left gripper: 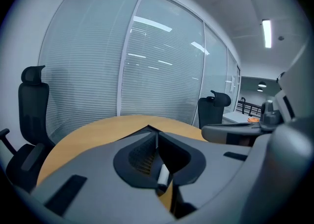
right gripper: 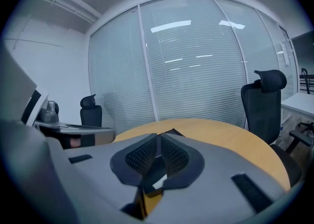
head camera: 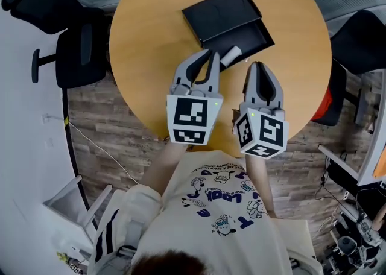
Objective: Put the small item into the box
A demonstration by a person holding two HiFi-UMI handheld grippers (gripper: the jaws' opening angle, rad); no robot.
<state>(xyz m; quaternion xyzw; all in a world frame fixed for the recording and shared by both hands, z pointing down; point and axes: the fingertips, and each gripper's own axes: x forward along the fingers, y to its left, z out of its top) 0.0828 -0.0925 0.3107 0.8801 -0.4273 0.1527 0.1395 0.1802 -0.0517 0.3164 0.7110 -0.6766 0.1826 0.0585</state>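
A black box (head camera: 223,11) lies open at the far side of the round wooden table (head camera: 145,38), its lid flat beside the lower tray (head camera: 256,37). The small item, a short white cylinder (head camera: 231,56), lies at the tray's near edge; whether it is inside I cannot tell. My left gripper (head camera: 212,55) hovers just left of the cylinder, shut and empty. In the left gripper view the jaws (left gripper: 157,137) meet, and the white cylinder (left gripper: 163,174) shows below them. My right gripper (head camera: 256,66) hangs to the right, pads together (right gripper: 158,144), holding nothing.
Black office chairs stand left (head camera: 72,50) and right (head camera: 362,38) of the table. A red object (head camera: 324,105) sits by the right chair. A white desk (head camera: 30,165) runs along the left. Glass walls with blinds (left gripper: 98,56) close the room behind the table.
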